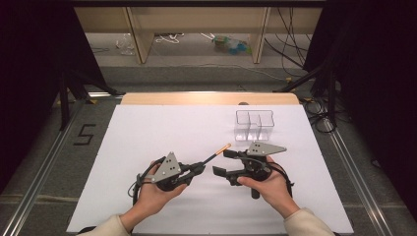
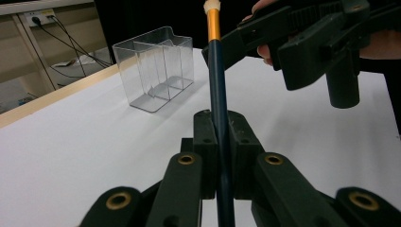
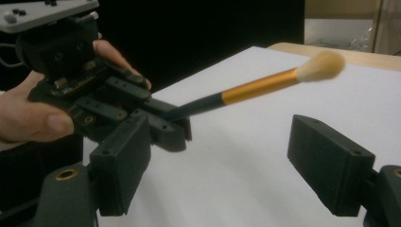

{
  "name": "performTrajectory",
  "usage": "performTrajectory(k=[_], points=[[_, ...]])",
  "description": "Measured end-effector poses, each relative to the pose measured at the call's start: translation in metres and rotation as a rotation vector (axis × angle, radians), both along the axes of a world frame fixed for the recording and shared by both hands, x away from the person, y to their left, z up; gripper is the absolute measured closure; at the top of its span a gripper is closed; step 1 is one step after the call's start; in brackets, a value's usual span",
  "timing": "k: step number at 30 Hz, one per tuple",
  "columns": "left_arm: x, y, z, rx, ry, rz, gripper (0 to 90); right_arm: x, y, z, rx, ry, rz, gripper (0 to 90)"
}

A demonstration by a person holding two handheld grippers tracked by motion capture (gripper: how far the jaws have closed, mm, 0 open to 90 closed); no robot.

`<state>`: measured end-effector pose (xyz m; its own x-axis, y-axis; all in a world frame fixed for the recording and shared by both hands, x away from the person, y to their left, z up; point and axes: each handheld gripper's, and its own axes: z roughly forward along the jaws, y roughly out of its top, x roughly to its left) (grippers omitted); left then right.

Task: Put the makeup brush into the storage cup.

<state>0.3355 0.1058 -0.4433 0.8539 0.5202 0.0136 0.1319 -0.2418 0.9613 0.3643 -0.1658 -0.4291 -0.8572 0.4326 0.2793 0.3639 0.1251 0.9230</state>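
Low in the middle of the high view, a person's two hands come in from the bottom edge, each one holding a black gripper. The left gripper [image 1: 196,169] has its two jaws squeezed tight on the dark handle of a makeup brush [image 1: 216,154]. In the left gripper view the handle runs straight up the middle of the frame, pinched between the jaws. The brush is off the table, up in the air. It has a dark handle, then a gold band, then a soft pale tip that points up and to the right in the high view.

Just to the right of it is the right gripper [image 1: 222,162]. Its jaws are spread wide apart and hold nothing. In the right gripper view the gold band and fluffy tip [image 3: 319,66] hang above the gap between the two jaws, not touching them.

Farther back, in the upper right part of the white table [image 1: 147,137], stands a clear plastic organizer box [image 1: 253,125] with a few compartments. All of them look empty.

I think the brush is picked up, so that part is done. What looks left is passing it to the open gripper, or carrying it over, and dropping it into the box. The brush is well apart from the box for now.
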Motion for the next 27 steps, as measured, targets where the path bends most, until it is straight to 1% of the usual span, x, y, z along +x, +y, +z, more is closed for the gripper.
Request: performTrajectory(k=[1,2,6,7,9,10,12,13,15,16,18,19,20,22,23,24,25,26,27], points=[[0.0,0.0,0.0,0.001,-0.001,-0.001,84.0,0.001,0.001,0.0,0.008,-0.003,-0.008,23.2],[0.0,0.0,0.0,0.002,-0.001,-0.001,84.0,0.0,0.001,0.001,0.008,0.005,-0.009,23.5],[0.0,0.0,-0.001,0.0,0.0,0.005,84.0,0.002,0.003,0.002,0.023,-0.003,-0.028,24.5],[0.0,0.0,-0.001,0.0,0.0,0.006,84.0,0.002,0.004,0.003,0.03,0.008,-0.034,25.0],[0.0,0.0,-0.001,-0.002,0.007,0.006,84.0,0.003,0.006,0.003,0.041,0.011,-0.038,25.9],[0.0,0.0,-0.001,0.0,0.006,0.006,84.0,0.004,0.007,0.002,0.032,-0.001,-0.044,26.9],[0.0,-0.001,-0.002,0.005,0.005,0.003,84.0,0.004,0.008,0.002,0.033,-0.001,-0.045,27.3],[-0.001,-0.001,-0.002,0.003,0.008,0.005,84.0,0.005,0.009,0.001,0.043,0.0,-0.047,28.0],[0.0,-0.002,-0.002,0.006,0.0,0.003,84.0,0.005,0.01,0.001,0.036,0.01,-0.058,29.1],[0.0,-0.002,-0.002,0.004,0.001,0.001,84.0,0.005,0.011,0.001,0.046,0.016,-0.062,30.7],[0.0,-0.003,-0.002,0.008,0.0,0.0,84.0,0.005,0.011,0.001,0.043,0.019,-0.064,31.3],[0.0,-0.004,-0.002,0.009,-0.003,-0.004,84.0,0.006,0.012,0.001,0.048,0.006,-0.069,32.4],[0.0,-0.005,-0.003,0.001,0.002,-0.002,84.0,0.008,0.012,0.0,0.051,-0.021,-0.072,33.1],[-0.001,-0.006,-0.003,0.015,-0.004,-0.004,84.0,0.008,0.012,0.0,0.051,-0.021,-0.077,36.7],[-0.001,-0.007,-0.004,0.012,0.0,-0.007,84.0,0.008,0.013,0.0,0.058,-0.026,-0.082,38.8],[0.0,-0.007,-0.003,0.02,-0.015,-0.012,84.0,0.008,0.013,0.0,0.052,-0.025,-0.084,40.6],[0.0,-0.007,-0.003,0.02,-0.017,-0.012,84.0,0.007,0.012,0.0,0.053,-0.021,-0.087,42.9],[-0.001,-0.007,-0.003,0.014,-0.009,-0.001,84.0,0.007,0.012,0.0,0.053,-0.019,-0.088,43.9],[-0.001,-0.007,-0.003,0.013,-0.008,-0.006,84.0,0.005,0.012,0.001,0.058,0.017,-0.088,46.4]])
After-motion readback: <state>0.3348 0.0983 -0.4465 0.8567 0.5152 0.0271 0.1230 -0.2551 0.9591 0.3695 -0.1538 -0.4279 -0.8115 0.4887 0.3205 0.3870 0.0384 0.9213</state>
